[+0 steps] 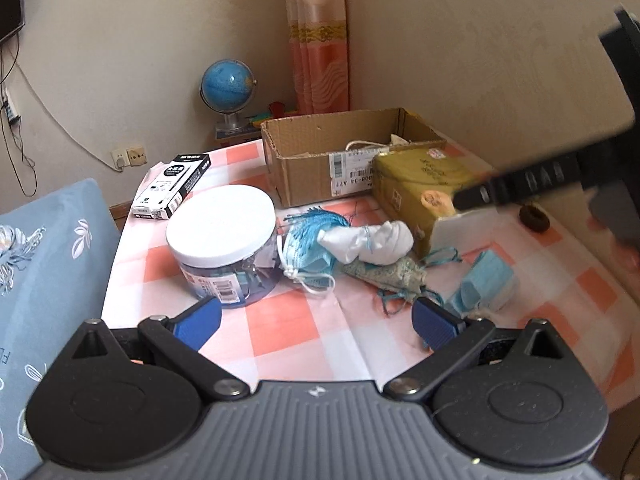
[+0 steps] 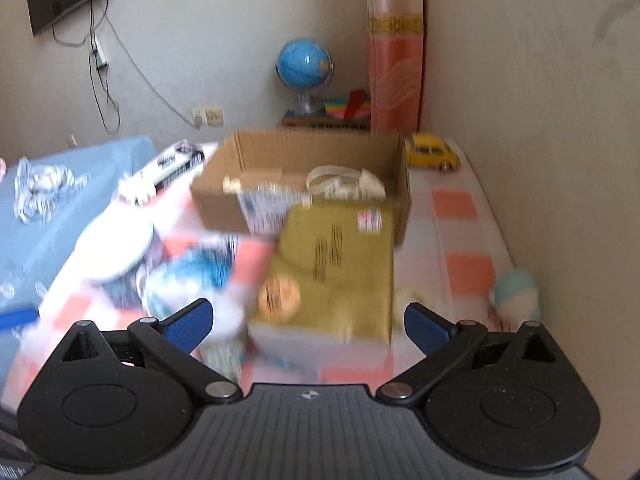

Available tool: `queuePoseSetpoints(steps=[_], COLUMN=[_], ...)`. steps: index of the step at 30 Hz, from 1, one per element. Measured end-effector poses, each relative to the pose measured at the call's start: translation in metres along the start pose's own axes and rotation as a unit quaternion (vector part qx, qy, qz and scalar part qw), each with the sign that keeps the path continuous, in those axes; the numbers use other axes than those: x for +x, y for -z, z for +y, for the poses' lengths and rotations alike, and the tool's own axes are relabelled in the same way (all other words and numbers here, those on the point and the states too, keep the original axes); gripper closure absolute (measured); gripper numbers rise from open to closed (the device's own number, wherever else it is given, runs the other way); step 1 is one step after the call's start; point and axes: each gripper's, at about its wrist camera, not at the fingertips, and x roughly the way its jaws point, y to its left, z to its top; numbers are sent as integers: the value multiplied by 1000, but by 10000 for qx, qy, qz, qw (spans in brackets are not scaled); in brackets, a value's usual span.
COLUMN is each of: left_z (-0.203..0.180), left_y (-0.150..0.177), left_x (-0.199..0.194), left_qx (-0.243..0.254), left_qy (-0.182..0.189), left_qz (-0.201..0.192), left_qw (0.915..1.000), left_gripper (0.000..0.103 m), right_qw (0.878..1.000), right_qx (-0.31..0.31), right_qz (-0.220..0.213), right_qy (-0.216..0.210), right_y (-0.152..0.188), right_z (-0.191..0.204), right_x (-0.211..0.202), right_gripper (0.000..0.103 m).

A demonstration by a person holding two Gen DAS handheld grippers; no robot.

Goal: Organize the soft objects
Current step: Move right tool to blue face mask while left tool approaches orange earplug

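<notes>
In the left wrist view my left gripper [image 1: 316,322] is open and empty above the near edge of the checked table [image 1: 288,332]. Ahead of it lie soft things: a blue face mask with a blue tassel [image 1: 308,246], a white rolled cloth [image 1: 368,242], a patterned sachet [image 1: 384,274] and a second blue mask [image 1: 484,284]. The cardboard box [image 1: 316,164] stands behind them with a white item inside. In the blurred right wrist view my right gripper [image 2: 308,322] is open and empty above the yellow-green box [image 2: 340,272], with the cardboard box [image 2: 304,184] beyond it.
A white-lidded clear jar [image 1: 224,240] stands left of the masks and a black-and-white carton [image 1: 172,186] behind it. A yellow toy car [image 2: 432,152] and a pale plush [image 2: 516,296] lie by the right wall. A globe [image 1: 228,88] stands beyond the table. Blue bedding [image 1: 44,264] lies to the left.
</notes>
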Motion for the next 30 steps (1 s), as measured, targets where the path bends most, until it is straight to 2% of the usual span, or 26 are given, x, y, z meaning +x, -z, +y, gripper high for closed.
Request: queuePoseSetpoints(steps=[5, 11, 16, 24, 30], left_z=[0, -3, -8, -24, -33], left_y=[9, 16, 19, 18, 10], left_x=[-1, 0, 4, 19, 39], left_qx=[62, 156, 314, 612, 701], left_qy=[124, 244, 379, 555, 513], left_qz=[80, 157, 267, 376, 370], left_qw=[9999, 9995, 9984, 9959, 9955], left_gripper=[2, 2, 2, 2, 2], right_qw=[9992, 9978, 9977, 9966, 9973], right_qx=[-34, -201, -209, -74, -137], right_qz=[383, 624, 597, 506, 399], right_qy=[-84, 1, 252, 652, 605], right_y=[41, 64, 72, 79, 81], right_z=[1, 12, 10, -16, -20], right_x=[6, 23, 31, 26, 24], right_gripper=[0, 0, 0, 0, 0])
